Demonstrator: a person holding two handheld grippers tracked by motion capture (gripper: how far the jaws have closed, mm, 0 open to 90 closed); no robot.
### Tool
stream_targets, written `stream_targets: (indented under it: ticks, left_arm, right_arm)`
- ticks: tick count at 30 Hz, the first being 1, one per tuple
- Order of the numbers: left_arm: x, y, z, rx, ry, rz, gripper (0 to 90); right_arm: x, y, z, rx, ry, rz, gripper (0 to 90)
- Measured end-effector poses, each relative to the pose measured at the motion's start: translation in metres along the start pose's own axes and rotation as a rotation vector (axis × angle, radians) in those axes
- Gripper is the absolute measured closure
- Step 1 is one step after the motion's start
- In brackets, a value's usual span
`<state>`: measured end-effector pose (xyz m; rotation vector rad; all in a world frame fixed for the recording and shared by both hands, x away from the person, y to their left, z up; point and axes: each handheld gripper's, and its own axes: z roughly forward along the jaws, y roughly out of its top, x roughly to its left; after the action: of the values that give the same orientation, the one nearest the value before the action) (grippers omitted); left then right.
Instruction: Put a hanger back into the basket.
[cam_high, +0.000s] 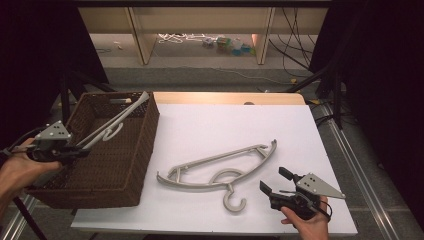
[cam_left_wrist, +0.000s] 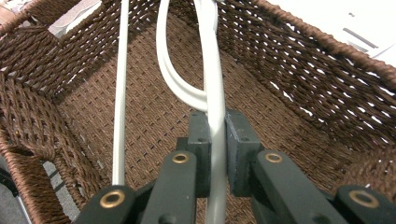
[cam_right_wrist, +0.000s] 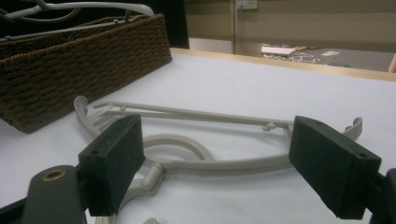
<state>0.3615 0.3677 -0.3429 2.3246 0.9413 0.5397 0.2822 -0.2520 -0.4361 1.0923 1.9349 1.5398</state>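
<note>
Over basket (cam_high: 131, 150): left hand-held gripper (cam_high: 82, 149) pinching hanger (cam_high: 116, 121); right hand-held gripper (cam_high: 274, 181) spread near second hanger (cam_high: 220, 167).

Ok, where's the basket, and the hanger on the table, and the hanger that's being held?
basket (cam_high: 146, 131), high view, right wall.
hanger on the table (cam_high: 220, 158), high view, straight bar.
held hanger (cam_left_wrist: 215, 93), left gripper view, arm above the jaws.

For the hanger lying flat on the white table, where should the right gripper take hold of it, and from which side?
Probably the curved main bar of the hanger on the table, on its near edge beside the hook. It lies flat with its hook towards the person, and the right gripper, jaws open, already faces it from the near right. The bar is thin, so coming in low from that side, jaws spanning the bar, seems best.
</note>
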Motion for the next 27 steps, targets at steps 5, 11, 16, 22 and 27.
stream_targets:
  ticks: [5, 11, 16, 22, 27]
  left_arm:
    - [-0.003, 0.001, 0.002, 0.000, -0.001, 0.009, 82.1]
    - [0.000, -0.002, 0.015, 0.016, -0.011, -0.063, 82.0]
    - [-0.002, -0.014, 0.024, 0.067, -0.029, -0.087, 81.8]
    - [-0.004, -0.015, 0.046, 0.103, -0.064, -0.110, 81.7]
    - [-0.006, -0.013, 0.061, 0.196, -0.089, -0.085, 79.8]
  right_arm:
    - [0.000, 0.000, 0.000, 0.000, -0.001, -0.002, 18.9]
    - [0.000, 0.000, 0.001, 0.003, 0.001, -0.003, 18.9]
    - [-0.001, 0.000, 0.001, -0.010, 0.001, 0.001, 18.9]
    - [0.000, 0.000, 0.000, 0.004, 0.000, -0.001, 18.9]
    - [0.000, 0.001, -0.001, 0.021, -0.014, 0.002, 18.9]
